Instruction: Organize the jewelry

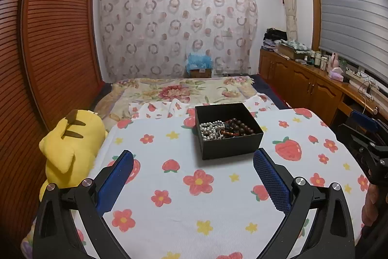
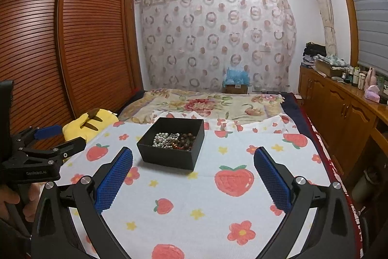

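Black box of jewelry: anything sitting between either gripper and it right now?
Nothing visible does. The black box stands open on the strawberry-print cloth, beads exposed. Only bare cloth lies between it and the left gripper or the right gripper, both open. The yellow plush lies off to the left side.

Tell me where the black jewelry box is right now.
The open black cardboard jewelry box sits on the strawberry-print white cloth, ahead of both hand-held grippers, right of the yellow plush toy.

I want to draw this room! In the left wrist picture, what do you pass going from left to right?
Wooden wardrobe → yellow plush toy → black box holding bead jewelry → wooden cabinets → the other gripper, the right gripper, at the picture's edge.
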`<state>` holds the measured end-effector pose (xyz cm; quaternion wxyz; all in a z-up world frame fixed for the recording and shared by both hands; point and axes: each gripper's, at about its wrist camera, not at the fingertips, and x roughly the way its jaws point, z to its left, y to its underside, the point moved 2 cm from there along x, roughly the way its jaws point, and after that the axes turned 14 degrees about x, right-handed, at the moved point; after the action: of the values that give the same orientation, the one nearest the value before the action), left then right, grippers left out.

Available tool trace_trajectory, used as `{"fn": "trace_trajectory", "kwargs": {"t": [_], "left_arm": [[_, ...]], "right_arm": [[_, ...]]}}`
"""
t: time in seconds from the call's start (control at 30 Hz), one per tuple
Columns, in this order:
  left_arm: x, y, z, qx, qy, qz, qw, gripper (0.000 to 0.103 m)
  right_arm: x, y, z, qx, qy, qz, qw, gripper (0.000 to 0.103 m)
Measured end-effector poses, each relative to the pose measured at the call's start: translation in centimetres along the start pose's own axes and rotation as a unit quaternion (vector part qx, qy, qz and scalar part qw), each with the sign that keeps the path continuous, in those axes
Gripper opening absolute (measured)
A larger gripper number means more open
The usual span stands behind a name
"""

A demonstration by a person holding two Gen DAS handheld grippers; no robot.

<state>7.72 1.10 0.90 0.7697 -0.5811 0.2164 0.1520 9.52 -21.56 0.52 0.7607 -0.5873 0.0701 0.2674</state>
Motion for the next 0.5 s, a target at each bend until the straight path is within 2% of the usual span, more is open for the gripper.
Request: {"fn": "trace_trajectory", "kwargs": {"t": [0.5], "left_arm": [[-0.17, 0.06, -0.17, 0.0, 0.001, -0.001, 1.0, 0.095]], "right_arm": [[-0.08, -0.02, 0.02, 0.001, 0.002, 0.001, 1.0, 0.101]]}}
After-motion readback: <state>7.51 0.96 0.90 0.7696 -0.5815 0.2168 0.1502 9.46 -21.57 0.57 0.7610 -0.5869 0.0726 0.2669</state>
